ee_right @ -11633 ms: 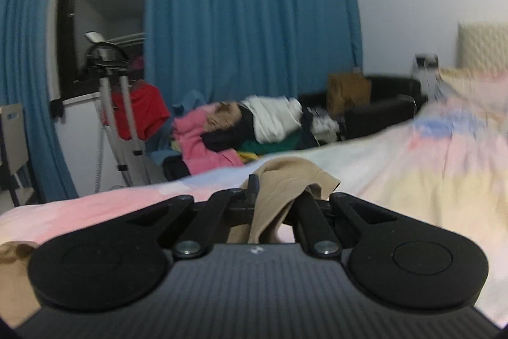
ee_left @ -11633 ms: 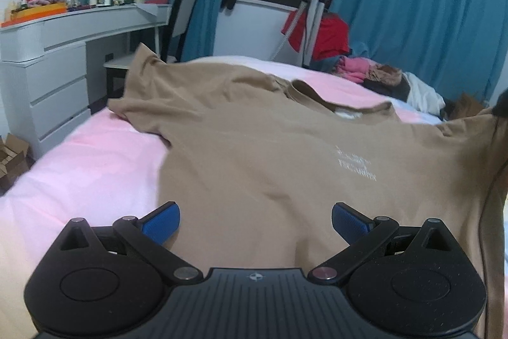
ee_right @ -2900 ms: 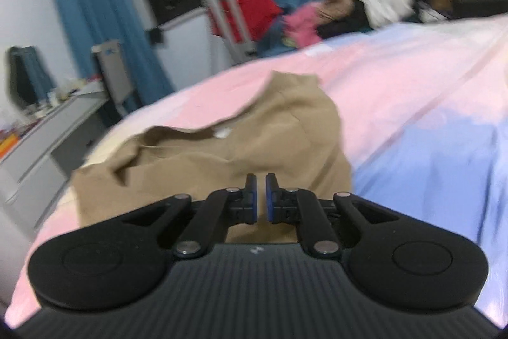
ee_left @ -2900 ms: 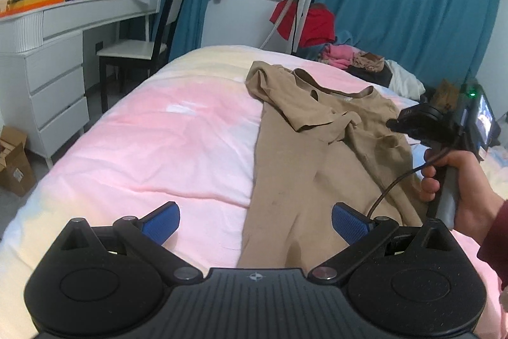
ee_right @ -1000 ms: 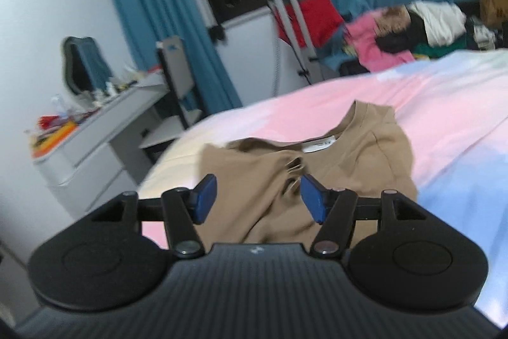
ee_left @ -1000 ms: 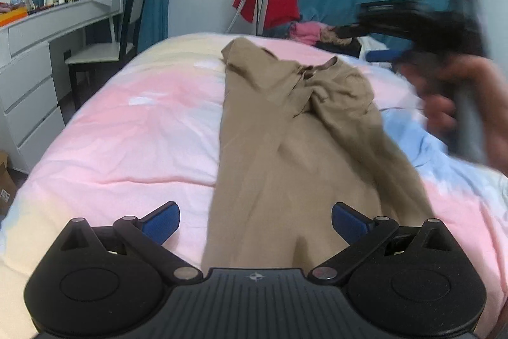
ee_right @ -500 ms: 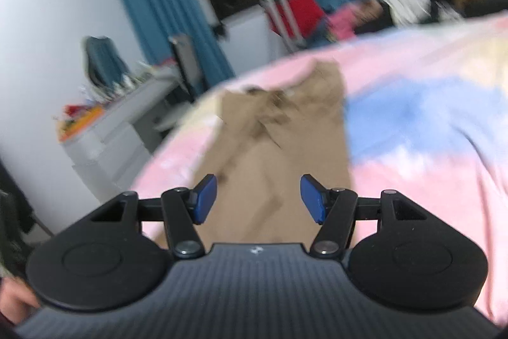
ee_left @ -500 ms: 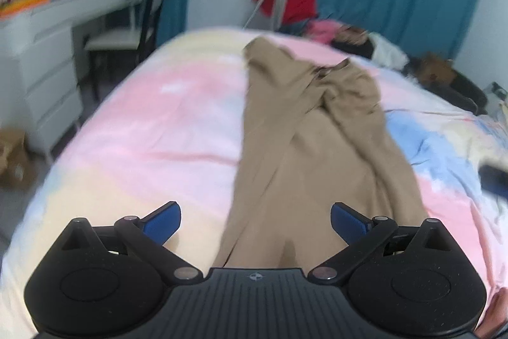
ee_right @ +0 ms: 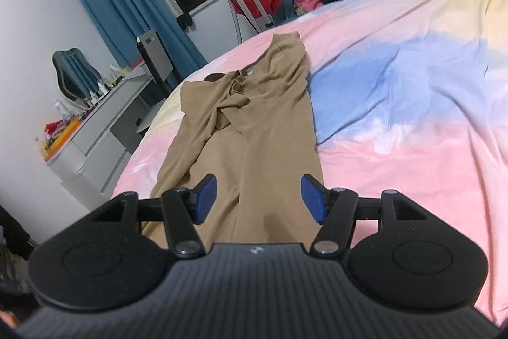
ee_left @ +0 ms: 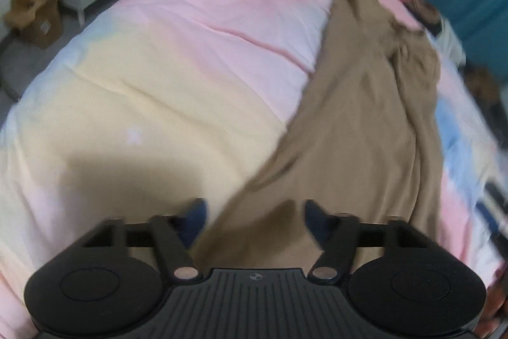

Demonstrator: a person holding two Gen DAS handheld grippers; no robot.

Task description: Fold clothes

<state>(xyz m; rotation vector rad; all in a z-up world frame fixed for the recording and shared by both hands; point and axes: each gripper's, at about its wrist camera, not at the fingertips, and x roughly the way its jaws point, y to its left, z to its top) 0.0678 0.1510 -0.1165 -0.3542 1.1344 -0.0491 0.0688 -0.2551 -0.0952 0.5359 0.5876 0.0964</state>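
Two hand-held grippers, left (ee_left: 255, 213) and right (ee_right: 258, 197), gape apart over the tan T-shirt's (ee_right: 254, 129) 6 o'clock end on the bed (ee_right: 412, 116).

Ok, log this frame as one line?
tan shirt: folded lengthwise on bed | left claw: open over hem | right claw: open over hem

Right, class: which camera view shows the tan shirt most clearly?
The right wrist view: the shirt is sharp and seen nearly full length, folded sleeves and collar included. The left wrist view shows it blurred by motion, its near edge between the open tongs.
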